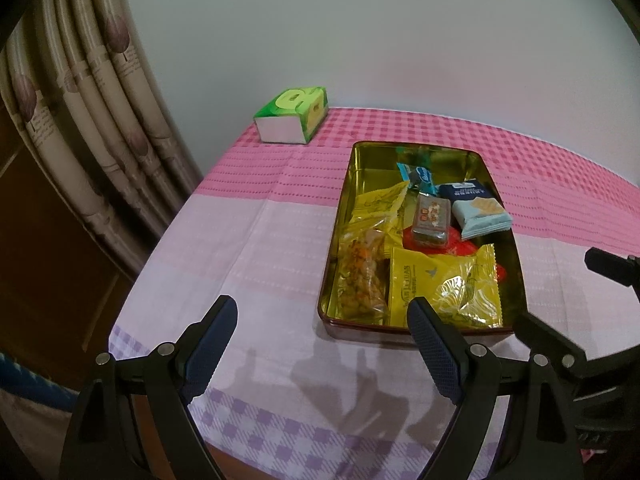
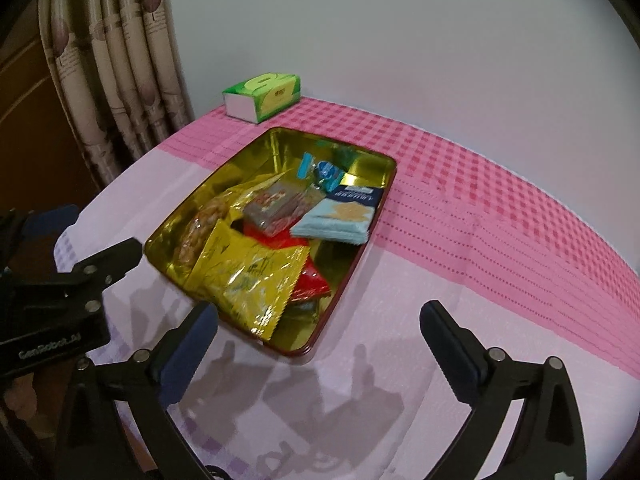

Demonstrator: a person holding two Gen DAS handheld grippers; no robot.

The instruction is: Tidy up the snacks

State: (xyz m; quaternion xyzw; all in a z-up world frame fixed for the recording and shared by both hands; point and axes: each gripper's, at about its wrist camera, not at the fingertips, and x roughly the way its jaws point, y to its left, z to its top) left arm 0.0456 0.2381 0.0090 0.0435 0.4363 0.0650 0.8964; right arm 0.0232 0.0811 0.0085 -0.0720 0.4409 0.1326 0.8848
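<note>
Both claws [image 1: 322, 320] [image 2: 316, 322] released, pink checked tablecloth [image 1: 256, 240], snack tin [image 1: 340, 208], curtain [image 1: 80, 100], white wall [image 1: 360, 40]

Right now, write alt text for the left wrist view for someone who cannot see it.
A gold-lined tin tray full of snack packets, with a yellow packet nearest, sits on a pink checked tablecloth. The open left gripper hovers empty in front of it. A green tissue box stands at the far corner by the curtain.

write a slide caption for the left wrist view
Open left tool hovers before a gold tin of snack packets on a pink checked tablecloth.
</note>
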